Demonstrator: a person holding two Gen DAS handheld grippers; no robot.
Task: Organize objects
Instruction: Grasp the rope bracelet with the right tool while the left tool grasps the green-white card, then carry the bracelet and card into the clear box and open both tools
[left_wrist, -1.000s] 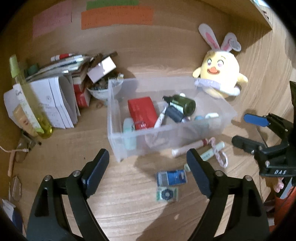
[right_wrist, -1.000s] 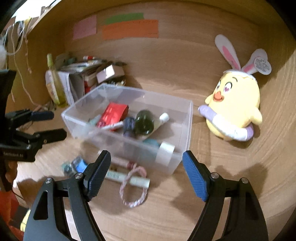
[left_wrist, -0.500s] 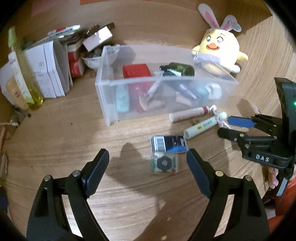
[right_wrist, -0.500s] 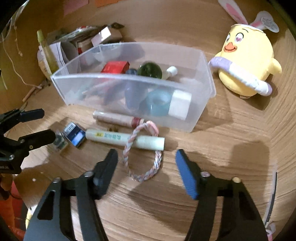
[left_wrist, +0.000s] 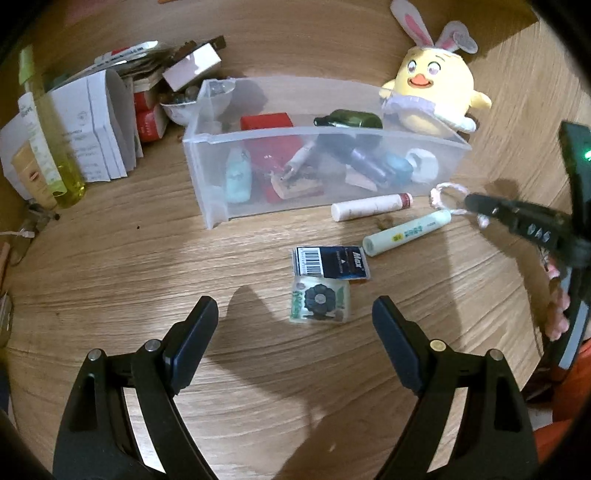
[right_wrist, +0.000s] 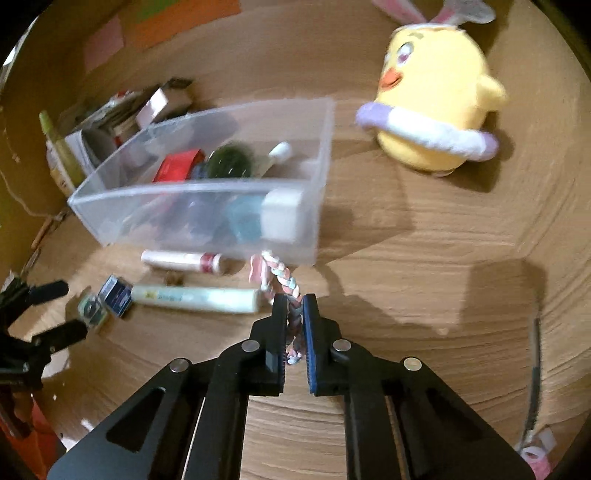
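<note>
Wooden tabletop (left_wrist: 129, 266) carries a clear bin (left_wrist: 436, 147) with a red box (left_wrist: 266, 122) and green bottle (left_wrist: 351, 119) inside. Before it lies a dark "Max" box (left_wrist: 332, 261). Right gripper (right_wrist: 294, 314) pinches the braided loop (right_wrist: 286, 282) (just beside the bin) — left gripper (left_wrist: 293, 325) stands wide.

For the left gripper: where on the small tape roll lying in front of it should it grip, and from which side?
Come from above, jaws straddling the tape roll across its short flat sides. It lies on its side on the table, directly ahead of the open left gripper. Its far edge nearly touches the blue staple box, so avoid that side.
</note>
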